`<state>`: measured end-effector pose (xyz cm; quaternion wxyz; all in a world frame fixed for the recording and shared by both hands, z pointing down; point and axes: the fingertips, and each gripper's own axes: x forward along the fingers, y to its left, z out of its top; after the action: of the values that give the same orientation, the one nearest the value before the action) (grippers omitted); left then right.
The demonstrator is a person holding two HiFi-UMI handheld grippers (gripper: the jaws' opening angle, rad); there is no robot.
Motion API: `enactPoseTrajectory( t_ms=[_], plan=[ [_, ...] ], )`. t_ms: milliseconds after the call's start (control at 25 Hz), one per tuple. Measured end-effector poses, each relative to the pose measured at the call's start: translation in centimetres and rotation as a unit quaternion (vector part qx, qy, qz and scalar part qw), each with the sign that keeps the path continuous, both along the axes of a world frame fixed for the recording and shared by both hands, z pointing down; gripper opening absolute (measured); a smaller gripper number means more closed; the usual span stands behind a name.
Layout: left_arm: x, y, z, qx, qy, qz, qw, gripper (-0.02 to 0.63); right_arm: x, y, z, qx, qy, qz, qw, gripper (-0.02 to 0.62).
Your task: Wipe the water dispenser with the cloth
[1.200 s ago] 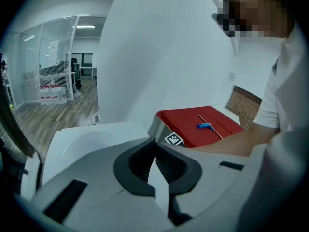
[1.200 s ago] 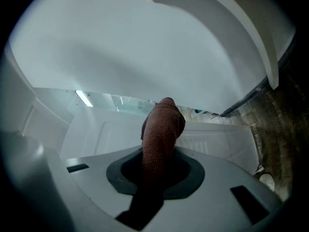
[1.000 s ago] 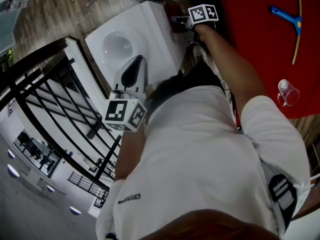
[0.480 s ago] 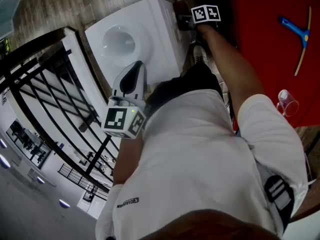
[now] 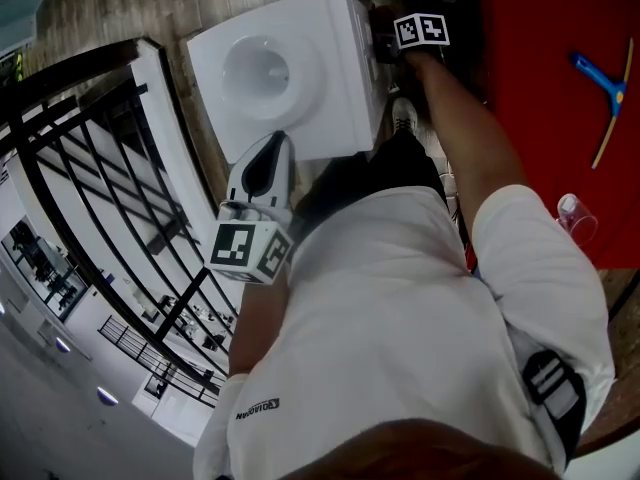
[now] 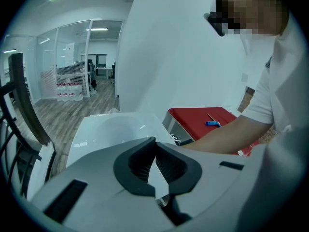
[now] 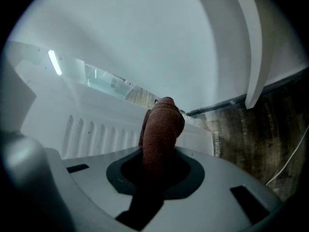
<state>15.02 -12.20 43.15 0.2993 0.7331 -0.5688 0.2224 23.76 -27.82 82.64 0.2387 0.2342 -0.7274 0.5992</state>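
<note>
1. Between the jaws of the right hand-held gripper (image 7: 157,170) a brown cloth (image 7: 161,129) is clamped. The cloth is bunched into a thick roll, and its rounded end stands out past the jaw tips.
2. Behind the cloth's end, in the right gripper view, a white ribbed panel (image 7: 96,129) is seen. Whether the cloth touches it cannot be told.
3. In the head view, the right hand-held gripper (image 5: 385,43) is held at arm's length against the right side of the water dispenser (image 5: 330,108), near its top edge.
4. The left hand-held gripper (image 6: 154,166) is closed. Its dark pads meet at the tips and nothing is held between them.
5. In the head view, the left hand-held gripper (image 5: 268,148) is held at the near edge of the water dispenser, pointing toward it.
6. The water dispenser is a white box with a round recess in its top. It is also seen beyond the jaws in the left gripper view (image 6: 111,129).
7. To the right of the person, a red surface (image 5: 540,88) is recorded. A blue-handled squeegee (image 5: 600,73) and a clear cup (image 5: 575,218) lie on it, well apart from each other.
8. To the left of the water dispenser, a black railing (image 5: 100,218) is recorded. Wooden floor (image 5: 120,8) is seen around the dispenser's base.
9. A white shirt (image 5: 400,318), worn by the person, fills the lower part of the head view.
</note>
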Motion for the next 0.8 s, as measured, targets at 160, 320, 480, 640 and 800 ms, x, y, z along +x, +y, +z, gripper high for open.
enactPoseTrajectory(
  t_ms=[160,320,480,640,800],
  plan=[
    [-0.5,1.5,-0.3,0.004,0.004,-0.011,0.9999,-0.005,0.4,-0.6,-0.6,0.018,0.02,0.012,1.0,0.052],
    [-1.2,2.9,-1.2,0.012,0.011,-0.011,0.9998,-0.003,1.1,0.1,-2.8,0.032,0.023,0.027,0.999,0.052],
    [-1.3,3.4,-2.5,0.031,0.02,-0.002,0.9993,-0.003,2.4,0.9,-5.6,0.052,0.015,0.045,0.998,0.052],
    [-1.9,4.0,-3.2,0.056,0.032,0.007,0.9979,-0.003,3.5,1.9,-8.6,0.075,-0.007,0.073,0.994,0.052],
    [-3.2,5.7,-3.1,0.075,0.039,0.019,0.9963,-0.003,4.6,3.9,-12.8,0.112,-0.049,0.1,0.987,0.052]
  ],
)
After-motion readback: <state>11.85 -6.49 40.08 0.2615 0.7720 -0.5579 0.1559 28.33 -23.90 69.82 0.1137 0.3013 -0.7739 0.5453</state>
